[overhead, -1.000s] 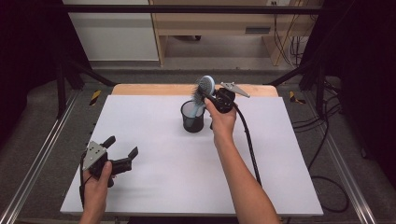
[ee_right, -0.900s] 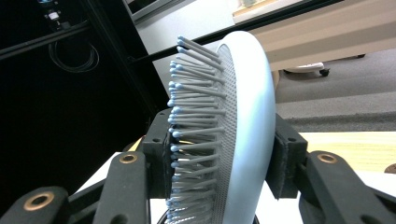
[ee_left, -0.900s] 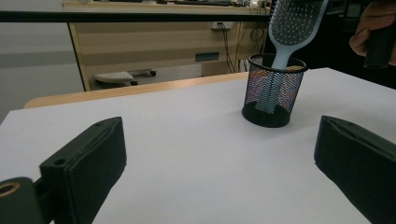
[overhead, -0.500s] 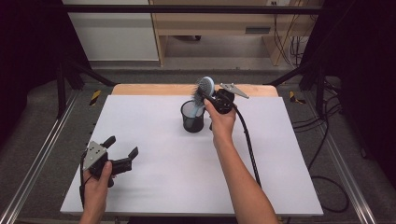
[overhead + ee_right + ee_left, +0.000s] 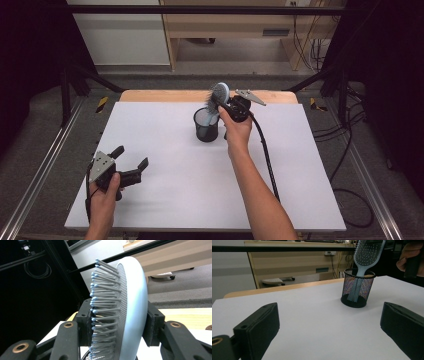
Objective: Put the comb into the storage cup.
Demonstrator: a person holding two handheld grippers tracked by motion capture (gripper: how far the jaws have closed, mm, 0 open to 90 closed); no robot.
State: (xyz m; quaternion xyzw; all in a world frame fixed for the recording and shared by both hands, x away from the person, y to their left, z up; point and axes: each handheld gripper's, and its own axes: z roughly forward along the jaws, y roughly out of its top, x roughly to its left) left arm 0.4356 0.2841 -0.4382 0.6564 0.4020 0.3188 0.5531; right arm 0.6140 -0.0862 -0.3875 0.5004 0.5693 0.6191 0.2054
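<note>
A light-blue hairbrush stands handle-down in a black mesh cup at the back middle of the white table. My right gripper is shut on the brush's head, one pad on the bristles and one on the smooth back. My left gripper rests near the front left corner, open, with nothing between its jaws, pointed toward the cup.
The white table top has a wooden strip along its far edge. The right gripper's cable trails back over the table. Metal rails flank the table, and cables lie on the floor at right.
</note>
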